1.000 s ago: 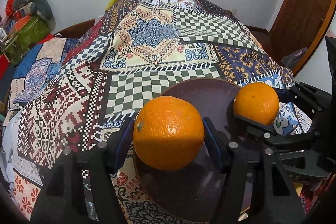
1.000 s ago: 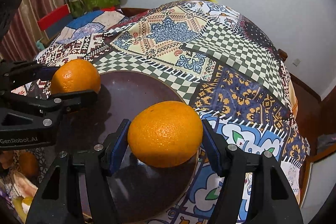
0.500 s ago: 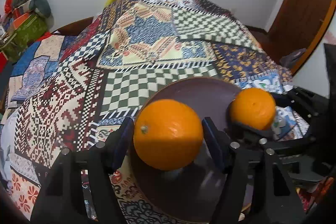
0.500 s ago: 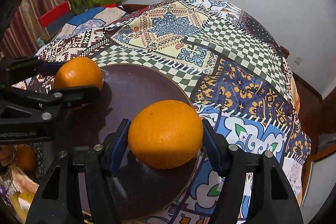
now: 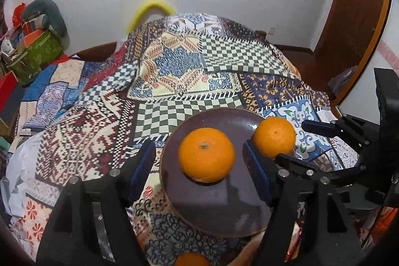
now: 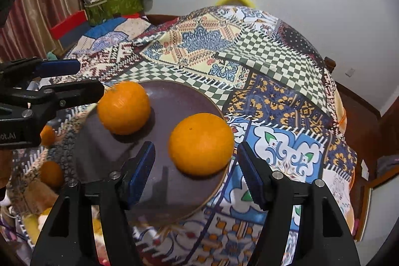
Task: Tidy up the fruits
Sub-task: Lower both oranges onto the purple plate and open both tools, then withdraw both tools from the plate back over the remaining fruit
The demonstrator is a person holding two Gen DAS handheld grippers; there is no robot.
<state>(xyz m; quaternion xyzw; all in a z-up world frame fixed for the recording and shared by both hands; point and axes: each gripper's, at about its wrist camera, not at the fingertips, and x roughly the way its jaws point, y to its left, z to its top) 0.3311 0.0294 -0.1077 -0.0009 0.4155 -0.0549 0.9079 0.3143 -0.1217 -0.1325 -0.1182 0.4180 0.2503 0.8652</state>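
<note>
Two oranges rest on a dark brown plate [image 5: 212, 211] on a patchwork cloth. My left gripper [image 5: 198, 145] stands above and behind the left orange [image 5: 207, 155]. Its jaws are opening, and both blue pads are clear of the peel. My right gripper [image 6: 195, 146] is open around the other orange [image 6: 200, 143], which sits at the plate's [image 6: 174, 104] right rim with a small gap to each pad. Each view also shows the other side: the right-hand orange [image 5: 274, 137] in the left wrist view, and the left orange [image 6: 123, 107] and left gripper [image 6: 74, 79] in the right wrist view.
More oranges lie off the plate at the near left [image 6: 47, 135] [image 6: 51, 173], and one shows below the plate [image 5: 192, 259]. A green box [image 5: 37, 54] with clutter stands at the back left. A wooden door [image 5: 354, 16] is on the right.
Both grippers have let go of their oranges, and the jaws have widened. The fruits now sit on the plate. Both grippers have lifted and drawn back a little.
</note>
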